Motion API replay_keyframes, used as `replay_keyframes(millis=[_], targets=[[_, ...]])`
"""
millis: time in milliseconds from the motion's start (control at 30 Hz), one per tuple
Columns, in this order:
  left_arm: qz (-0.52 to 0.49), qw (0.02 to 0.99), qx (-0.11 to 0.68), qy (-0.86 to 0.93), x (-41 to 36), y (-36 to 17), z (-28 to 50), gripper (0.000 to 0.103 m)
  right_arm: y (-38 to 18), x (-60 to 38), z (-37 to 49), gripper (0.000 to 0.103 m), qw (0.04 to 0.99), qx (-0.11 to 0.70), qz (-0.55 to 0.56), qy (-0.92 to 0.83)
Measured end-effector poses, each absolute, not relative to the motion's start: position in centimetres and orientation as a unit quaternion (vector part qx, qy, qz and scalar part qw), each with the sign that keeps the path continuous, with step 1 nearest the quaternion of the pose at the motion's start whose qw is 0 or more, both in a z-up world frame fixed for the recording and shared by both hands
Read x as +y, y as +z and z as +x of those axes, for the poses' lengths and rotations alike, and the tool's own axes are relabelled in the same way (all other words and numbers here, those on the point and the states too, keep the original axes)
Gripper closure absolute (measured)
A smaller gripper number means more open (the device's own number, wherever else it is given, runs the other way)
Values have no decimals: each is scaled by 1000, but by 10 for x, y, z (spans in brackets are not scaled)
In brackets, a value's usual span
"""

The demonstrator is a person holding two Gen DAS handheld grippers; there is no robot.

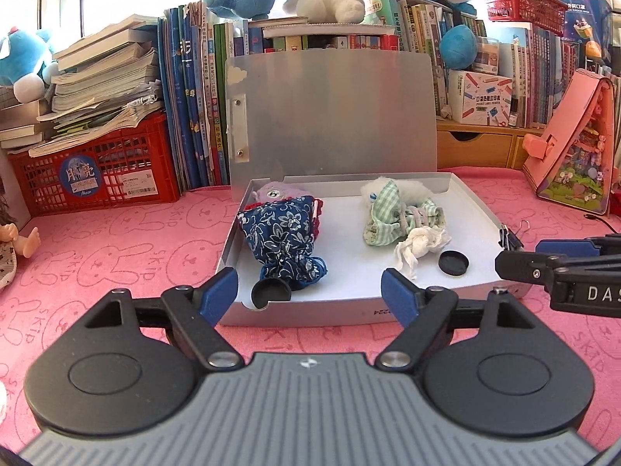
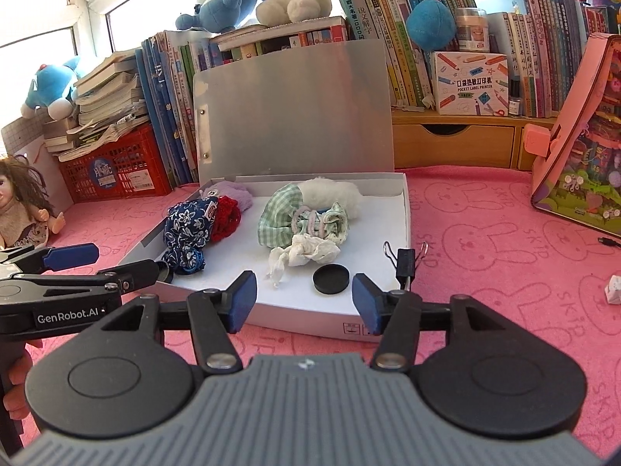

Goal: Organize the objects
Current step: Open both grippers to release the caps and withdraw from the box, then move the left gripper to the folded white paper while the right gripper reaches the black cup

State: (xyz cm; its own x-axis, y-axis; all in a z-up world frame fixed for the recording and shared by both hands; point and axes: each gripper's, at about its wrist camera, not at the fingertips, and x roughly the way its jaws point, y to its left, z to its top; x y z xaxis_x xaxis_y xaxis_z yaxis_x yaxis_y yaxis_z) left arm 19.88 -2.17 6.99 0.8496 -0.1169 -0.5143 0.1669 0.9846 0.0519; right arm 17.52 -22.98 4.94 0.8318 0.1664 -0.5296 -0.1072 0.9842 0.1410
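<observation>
A shallow grey box (image 1: 465, 194) (image 2: 407, 213) stands on the pink mat with its lid up. Inside lie a blue floral cloth doll (image 1: 283, 237) (image 2: 186, 225) on the left and a green checked cloth doll (image 1: 392, 213) (image 2: 306, 213) on the right. Beside them are a crumpled white tissue (image 1: 419, 244) (image 2: 306, 252) and two black round caps (image 1: 269, 291) (image 1: 453, 262) (image 2: 330, 279). My left gripper (image 1: 309, 297) is open at the box's front edge, nothing between its fingers. My right gripper (image 2: 304, 301) is open at the front right corner, also holding nothing.
A black binder clip (image 2: 405, 260) (image 1: 512, 237) sits by the box's right wall. Books, a red crate (image 1: 97, 178), plush toys and a pink toy case (image 2: 582, 147) line the back. A doll (image 2: 23, 202) sits at far left; a small white scrap (image 2: 613, 289) lies right.
</observation>
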Motion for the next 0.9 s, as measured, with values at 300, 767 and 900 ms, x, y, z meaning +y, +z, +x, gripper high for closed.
replay_keyframes(millis=[300,767,900], targets=[[41,958,262,-112,-23,82,136,16,66,-228,125,25,961,261,32,91],[37,946,280,-156,-14,57,52,16,47,-223,59,21,961,258,-22,98],[40,940,292,-173,-12,46,33,16,36,-222,40,20,961,257,-50,94]])
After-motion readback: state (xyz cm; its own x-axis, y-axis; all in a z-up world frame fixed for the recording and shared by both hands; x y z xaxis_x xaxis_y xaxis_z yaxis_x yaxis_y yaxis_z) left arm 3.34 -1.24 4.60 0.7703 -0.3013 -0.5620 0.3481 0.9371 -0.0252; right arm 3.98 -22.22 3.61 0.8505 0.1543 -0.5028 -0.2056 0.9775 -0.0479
